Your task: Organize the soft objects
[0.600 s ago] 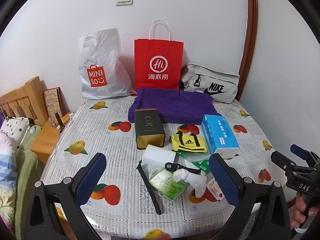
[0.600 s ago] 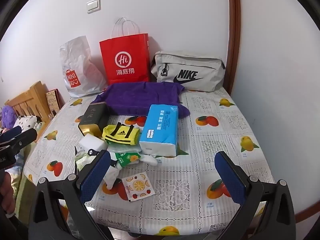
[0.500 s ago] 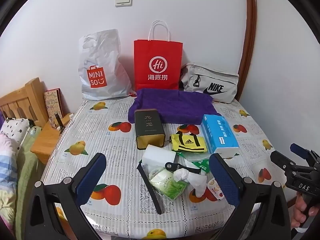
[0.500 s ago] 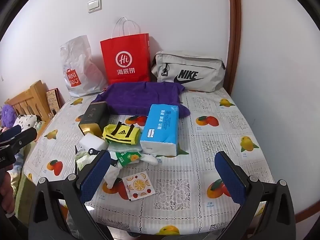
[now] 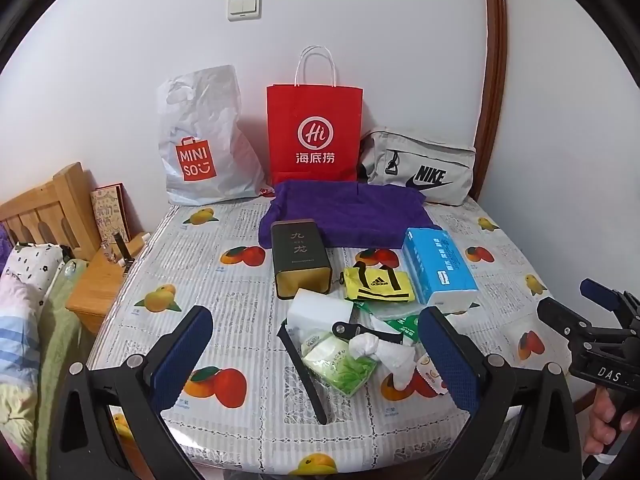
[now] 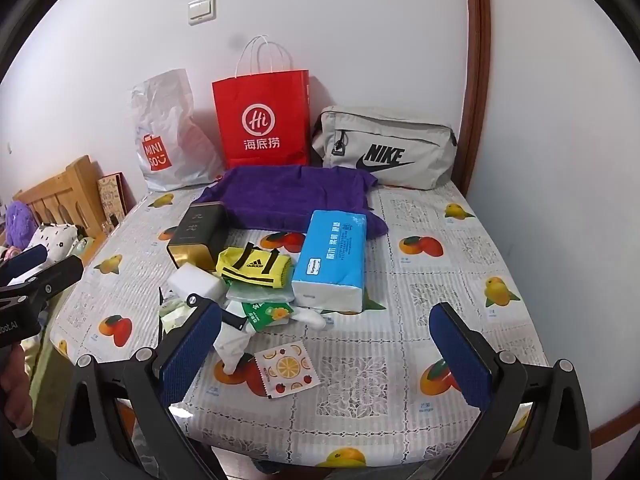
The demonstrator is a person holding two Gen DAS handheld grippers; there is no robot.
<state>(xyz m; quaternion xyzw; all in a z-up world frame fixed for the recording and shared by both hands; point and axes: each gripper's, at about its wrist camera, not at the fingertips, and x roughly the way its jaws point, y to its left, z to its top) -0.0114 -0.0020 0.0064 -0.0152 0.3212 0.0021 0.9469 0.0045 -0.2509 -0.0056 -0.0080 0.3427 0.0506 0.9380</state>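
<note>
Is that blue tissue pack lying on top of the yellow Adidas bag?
No, the blue tissue pack lies on the tablecloth beside the yellow Adidas bag, to its right, not on top of it.

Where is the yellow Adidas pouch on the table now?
In both views the yellow Adidas pouch lies near the table's middle, between the dark tea tin on its left and the blue tissue pack on its right.

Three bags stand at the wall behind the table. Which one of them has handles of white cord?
The red paper bag in the middle. The white plastic Miniso bag has only a cut-out grip, and the grey Nike bag shows no cord handles.
</note>
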